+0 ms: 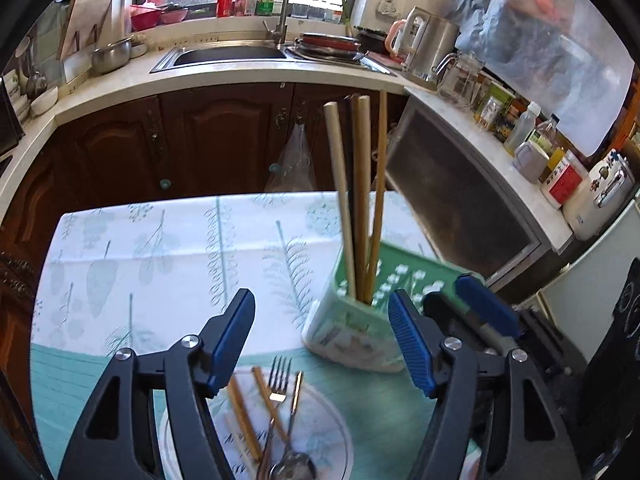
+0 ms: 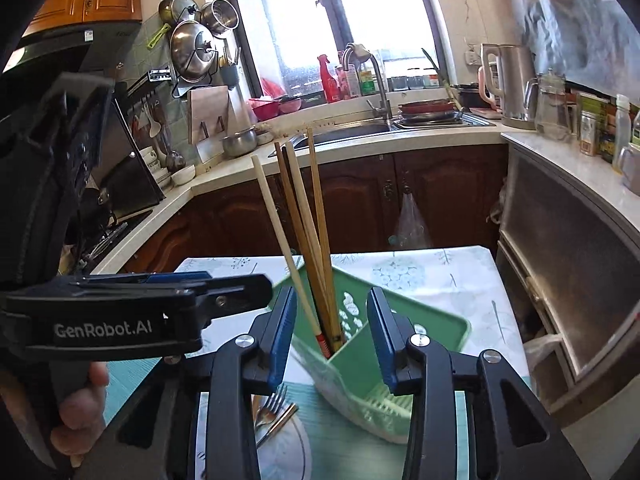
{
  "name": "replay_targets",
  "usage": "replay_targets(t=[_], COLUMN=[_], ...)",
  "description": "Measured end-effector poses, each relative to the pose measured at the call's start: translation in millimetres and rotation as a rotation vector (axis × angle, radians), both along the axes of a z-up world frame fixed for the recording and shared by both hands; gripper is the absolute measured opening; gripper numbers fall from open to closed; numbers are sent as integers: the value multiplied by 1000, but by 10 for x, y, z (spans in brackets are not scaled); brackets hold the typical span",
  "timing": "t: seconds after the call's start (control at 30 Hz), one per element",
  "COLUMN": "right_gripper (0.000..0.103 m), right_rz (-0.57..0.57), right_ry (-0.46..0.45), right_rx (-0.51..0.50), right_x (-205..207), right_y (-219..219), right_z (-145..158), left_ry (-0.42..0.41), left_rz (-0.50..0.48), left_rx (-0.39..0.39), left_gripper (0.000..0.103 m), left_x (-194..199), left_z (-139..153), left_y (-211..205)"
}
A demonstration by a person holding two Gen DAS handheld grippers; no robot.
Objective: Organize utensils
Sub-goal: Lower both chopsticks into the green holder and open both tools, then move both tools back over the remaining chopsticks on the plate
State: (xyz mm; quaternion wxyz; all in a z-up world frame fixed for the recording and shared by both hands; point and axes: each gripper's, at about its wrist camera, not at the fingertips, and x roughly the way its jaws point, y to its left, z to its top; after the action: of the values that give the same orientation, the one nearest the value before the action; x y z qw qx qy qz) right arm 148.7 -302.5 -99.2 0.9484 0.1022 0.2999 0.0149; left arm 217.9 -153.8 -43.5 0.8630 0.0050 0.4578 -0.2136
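A green utensil holder stands on the table with several wooden chopsticks upright in it. In front of it a glass plate holds a fork, a spoon and more chopsticks. My left gripper hangs open above the plate, left of the holder, with nothing between its fingers. My right gripper is open over the holder. The standing chopsticks rise in the gap between its pads, untouched. In the right wrist view the left gripper shows side-on, held by a hand.
The table wears a pale leaf-print cloth. Behind it run dark cabinets and a counter with a sink, a kettle and a glass jug. Bottles and jars line the right counter.
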Motion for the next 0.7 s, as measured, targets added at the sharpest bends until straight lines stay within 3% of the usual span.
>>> replay_targets(t=[0.2,0.3,0.53,0.7], right_gripper=[65,66,66,66], right_rz=[38,72,147,189], right_ry=[98,153,297,346], right_rx=[-54,-66,103,152], right_x=[-398,-588,-977,-1037], right_y=[273,424,626,797], right_z=[277,335,279,141], left_ry=[8,28,165,222], left_rz=[-65,-73,-67,-45], left_rx=[37,56,31,24], left_gripper=[77,81,85,85], left_x=[-451,-660,-1006,-1137], left_z=[87,83,-115,-355], left_y=[516,804,1415,1672])
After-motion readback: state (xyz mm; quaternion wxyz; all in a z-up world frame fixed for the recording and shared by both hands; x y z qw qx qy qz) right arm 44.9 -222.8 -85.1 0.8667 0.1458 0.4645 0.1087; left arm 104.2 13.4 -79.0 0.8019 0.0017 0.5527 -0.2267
